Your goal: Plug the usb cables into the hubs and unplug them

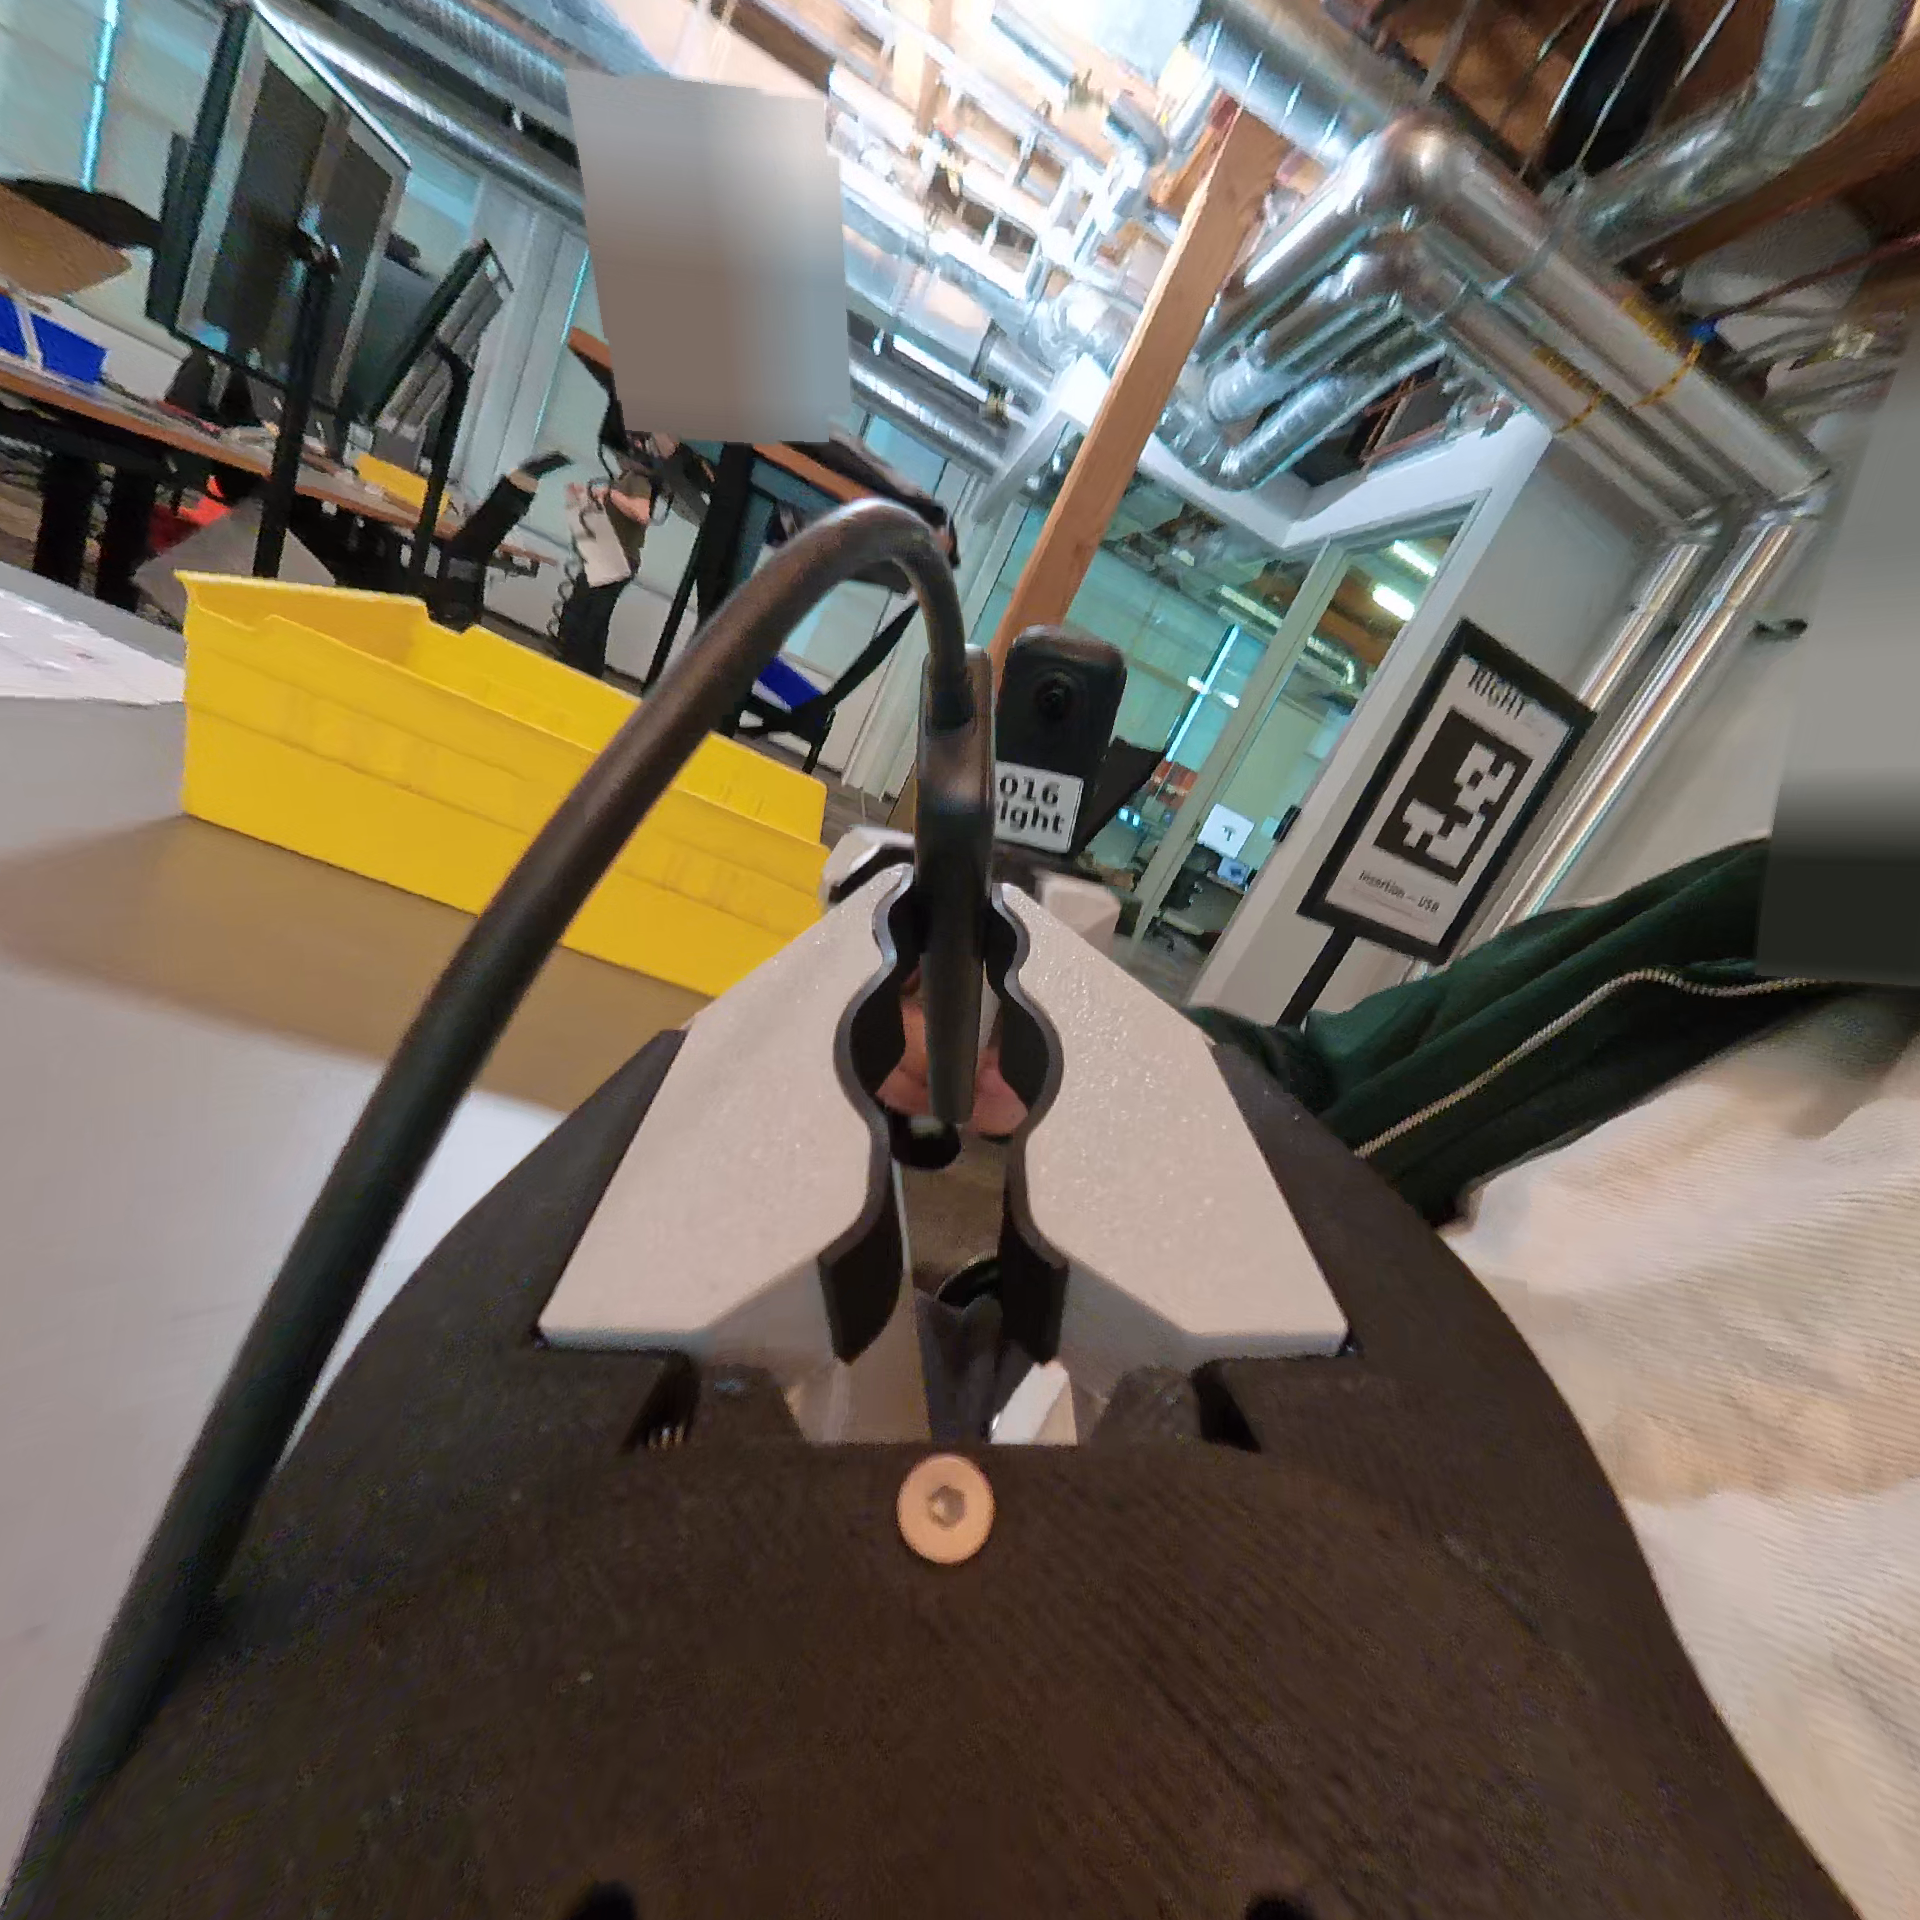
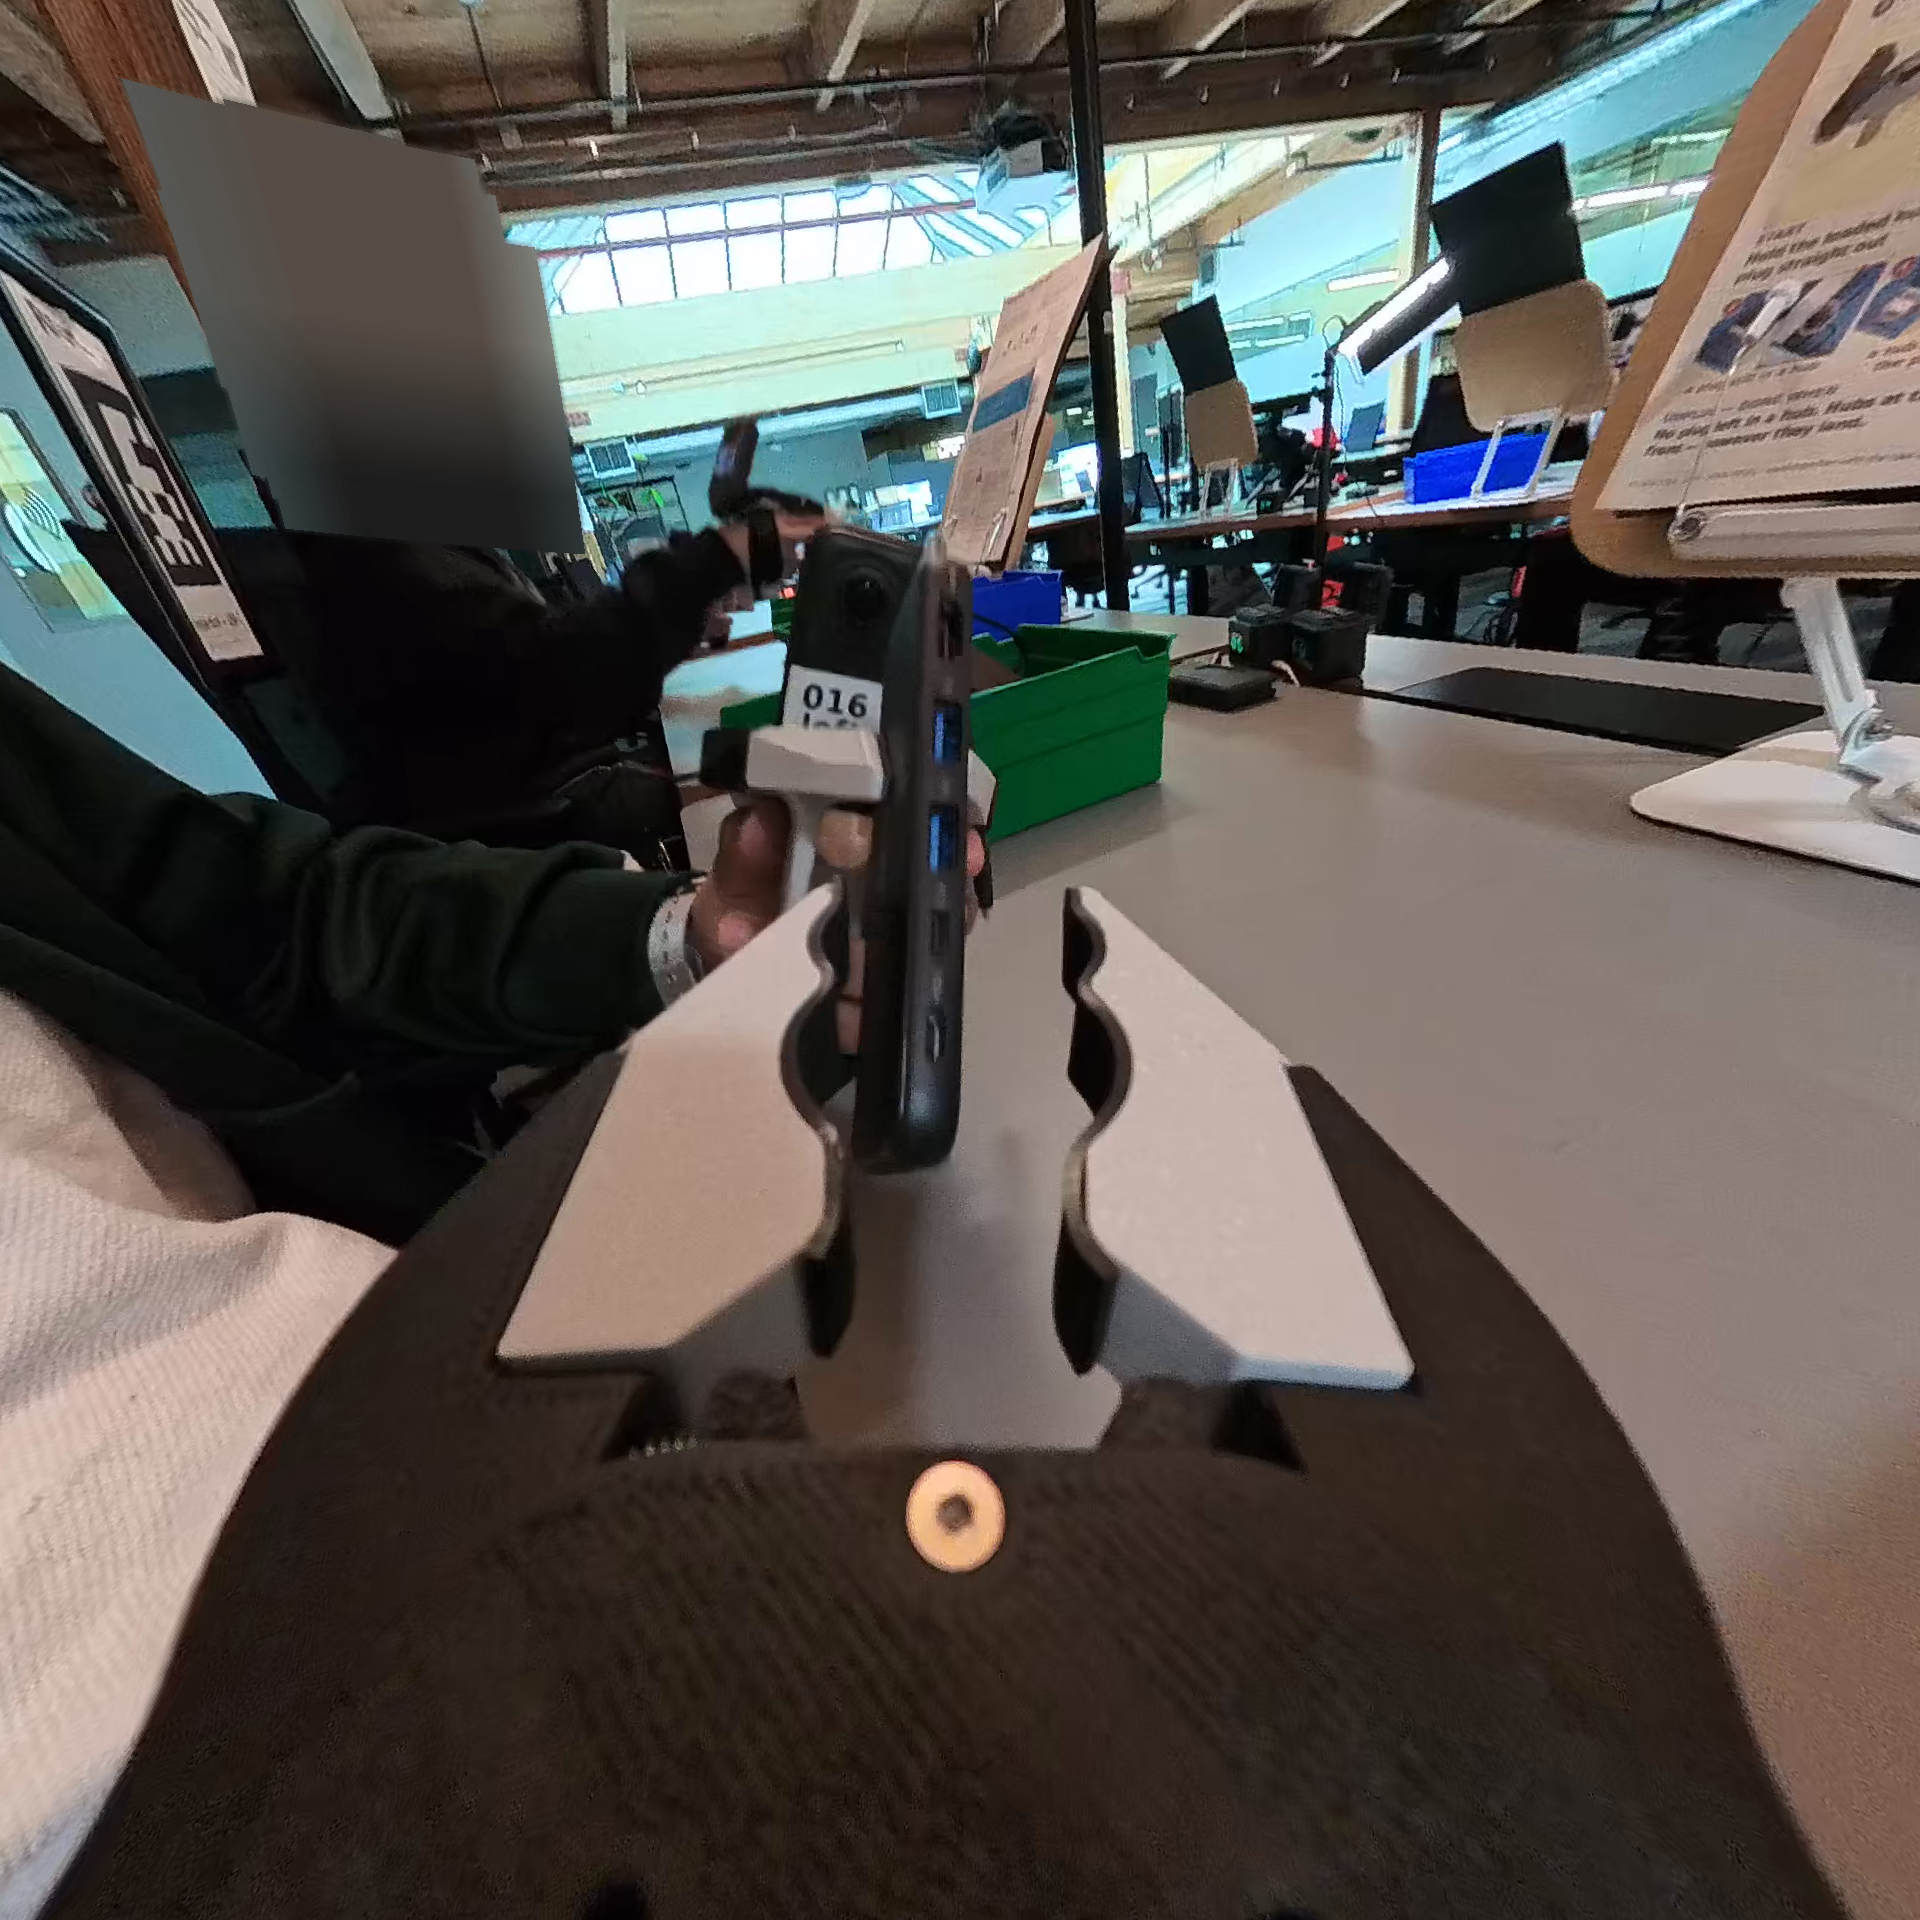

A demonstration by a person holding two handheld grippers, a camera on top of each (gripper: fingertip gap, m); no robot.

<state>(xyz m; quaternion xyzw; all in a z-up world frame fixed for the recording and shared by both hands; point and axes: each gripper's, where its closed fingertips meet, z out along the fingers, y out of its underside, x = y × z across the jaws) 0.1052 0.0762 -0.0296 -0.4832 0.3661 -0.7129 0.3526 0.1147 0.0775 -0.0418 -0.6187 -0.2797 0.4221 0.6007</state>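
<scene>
Grey table (image 2: 1455, 987); hub (image 2: 914, 935) ports rightward only.

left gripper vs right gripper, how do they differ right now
The left gripper is shut on the black usb hub, which stands on edge between its fingers, cable arching away. The right gripper is open and holds nothing; the hub sits in its gap. Both have grey fingers with scalloped black pads.

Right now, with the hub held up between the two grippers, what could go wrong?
1. The left gripper pinches the black hub only by its thin edges; pushing might twist it.
2. The hub's cable arcs back over the left gripper and may snag.
3. The right gripper is open and empty, so no plug is ready.
</scene>
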